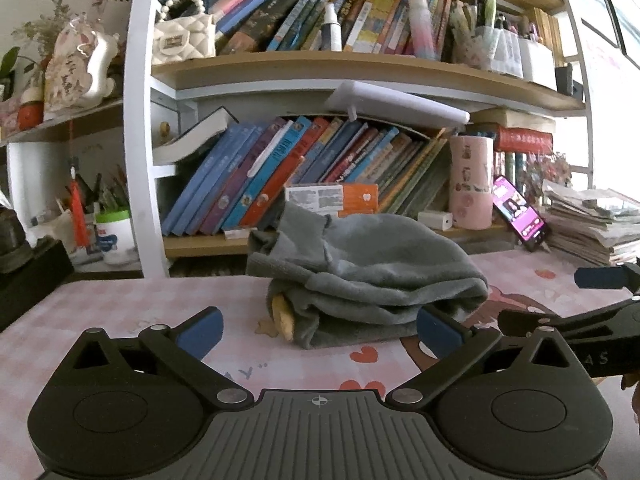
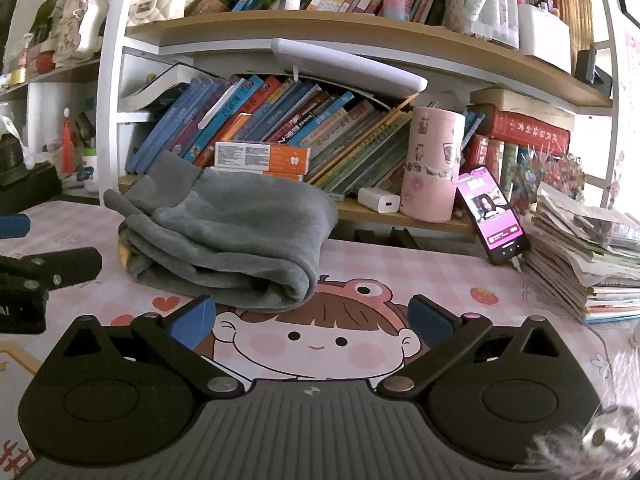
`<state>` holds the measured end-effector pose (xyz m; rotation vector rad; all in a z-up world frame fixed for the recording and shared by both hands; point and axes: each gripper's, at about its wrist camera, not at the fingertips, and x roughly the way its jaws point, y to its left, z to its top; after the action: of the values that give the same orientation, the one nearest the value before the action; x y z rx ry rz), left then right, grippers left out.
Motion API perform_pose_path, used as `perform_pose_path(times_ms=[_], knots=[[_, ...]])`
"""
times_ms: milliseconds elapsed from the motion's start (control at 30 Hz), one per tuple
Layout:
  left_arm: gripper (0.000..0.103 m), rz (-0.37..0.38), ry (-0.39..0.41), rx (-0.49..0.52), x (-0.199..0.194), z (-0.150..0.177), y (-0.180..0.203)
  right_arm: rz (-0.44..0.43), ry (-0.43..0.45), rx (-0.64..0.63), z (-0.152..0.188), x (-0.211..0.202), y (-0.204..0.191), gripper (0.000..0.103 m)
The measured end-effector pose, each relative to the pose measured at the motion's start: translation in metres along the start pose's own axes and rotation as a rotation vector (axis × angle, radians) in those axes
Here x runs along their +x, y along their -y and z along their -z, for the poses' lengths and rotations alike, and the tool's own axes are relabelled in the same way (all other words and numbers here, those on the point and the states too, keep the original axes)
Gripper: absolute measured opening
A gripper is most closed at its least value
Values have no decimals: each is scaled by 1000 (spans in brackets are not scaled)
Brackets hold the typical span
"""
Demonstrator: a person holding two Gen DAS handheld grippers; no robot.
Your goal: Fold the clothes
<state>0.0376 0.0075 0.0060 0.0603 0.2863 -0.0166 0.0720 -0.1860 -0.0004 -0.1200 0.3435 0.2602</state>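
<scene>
A grey fleece garment lies folded in a thick bundle on the pink cartoon desk mat, with a yellow patch peeking out at its left end. My left gripper stands open just in front of the bundle, nothing between its blue pads. In the right wrist view the same grey garment sits left of centre on the mat. My right gripper is open, its left pad close to the bundle's near edge. Each gripper shows at the edge of the other's view.
A bookshelf packed with leaning books rises right behind the garment. A pink cylinder, a white charger and a propped phone stand at the back right. A stack of papers fills the right edge.
</scene>
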Motion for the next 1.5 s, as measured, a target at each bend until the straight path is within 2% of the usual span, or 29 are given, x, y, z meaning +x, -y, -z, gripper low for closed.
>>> perform_pose_path(times_ms=[300, 567, 733, 1500], knots=[[103, -13, -20, 5, 3, 2, 0, 1, -3, 6, 0, 1, 1, 103], [103, -56, -10, -69, 2, 4, -11, 1, 4, -24, 0, 0, -3, 103], [103, -60, -12, -39, 0, 6, -8, 1, 0, -21, 0, 0, -3, 103], [103, -52, -30, -36, 0, 7, -6, 9, 3, -32, 1, -3, -6, 103]])
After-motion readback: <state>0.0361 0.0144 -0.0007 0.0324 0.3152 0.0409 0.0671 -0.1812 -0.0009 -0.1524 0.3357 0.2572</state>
